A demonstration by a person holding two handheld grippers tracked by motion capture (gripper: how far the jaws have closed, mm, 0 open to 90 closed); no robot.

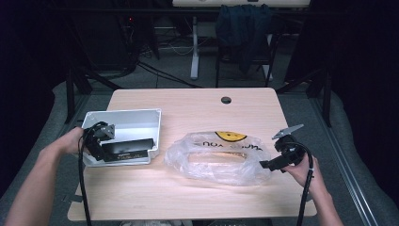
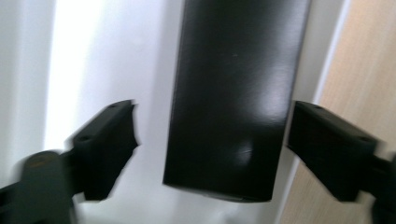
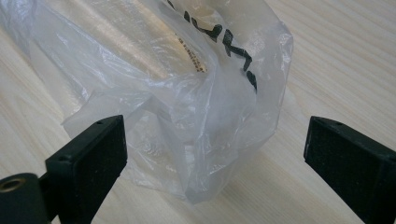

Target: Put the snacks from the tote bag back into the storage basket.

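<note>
Left gripper (image 2: 212,149) hangs over the white tray (image 1: 141,117), jaws spread wide around a black box (image 2: 233,98) without pressing it. Right gripper (image 3: 215,154) stands wide open around the clear plastic bag's (image 3: 187,93) end on the table (image 1: 188,197).

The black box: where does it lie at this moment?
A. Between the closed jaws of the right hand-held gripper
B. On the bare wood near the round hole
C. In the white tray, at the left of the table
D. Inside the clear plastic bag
C: in the high view the black box lies in the white tray, while the plastic bag rests apart at mid-table.
</note>
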